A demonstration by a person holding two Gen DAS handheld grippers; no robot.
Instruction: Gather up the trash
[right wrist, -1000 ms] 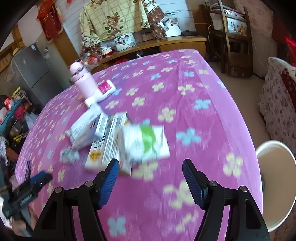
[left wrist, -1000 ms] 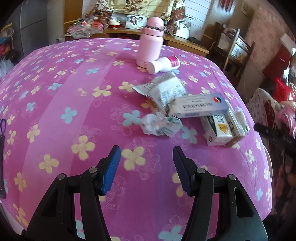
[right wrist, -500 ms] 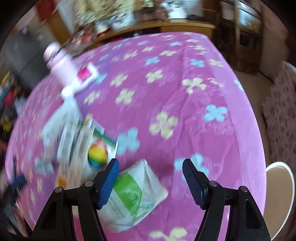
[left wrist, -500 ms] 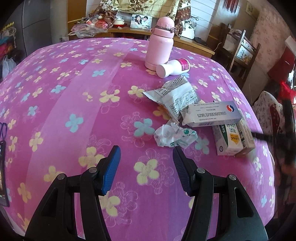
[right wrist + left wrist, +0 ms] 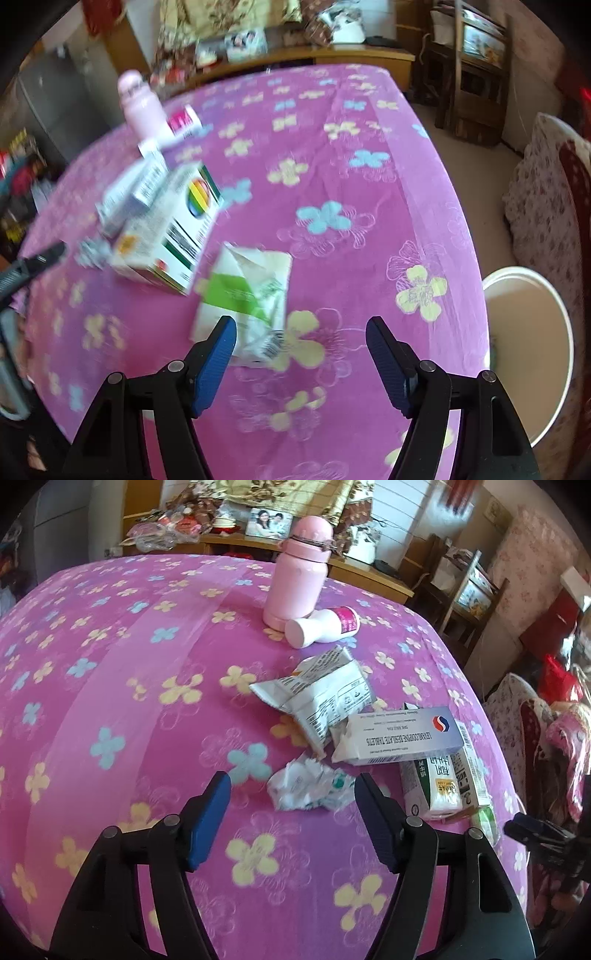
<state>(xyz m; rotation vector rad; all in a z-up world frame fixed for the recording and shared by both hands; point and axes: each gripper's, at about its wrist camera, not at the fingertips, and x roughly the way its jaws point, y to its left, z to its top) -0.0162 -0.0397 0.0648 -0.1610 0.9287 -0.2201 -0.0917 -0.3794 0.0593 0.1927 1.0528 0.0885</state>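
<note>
Trash lies on a table with a pink flowered cloth (image 5: 110, 686). A crumpled white paper wad (image 5: 308, 786) sits just ahead of my open, empty left gripper (image 5: 291, 805), between its fingers. Behind it lie a torn white wrapper (image 5: 317, 694), a white tablet box (image 5: 402, 738) and drink cartons (image 5: 439, 786). My right gripper (image 5: 301, 350) is open and empty. A flattened green-and-white carton (image 5: 247, 295) lies just ahead of its left finger. A carton with a rainbow mark (image 5: 173, 229) lies further left.
A pink flask (image 5: 299, 572) stands at the back of the table with a white bottle (image 5: 321, 626) lying beside it. A white bin (image 5: 528, 332) stands on the floor off the table's right edge. Chairs and a wooden sideboard stand behind.
My left gripper has moved forward up to the paper wad. My right gripper has swung and closed in on the green-and-white carton; the view is blurred by motion.
</note>
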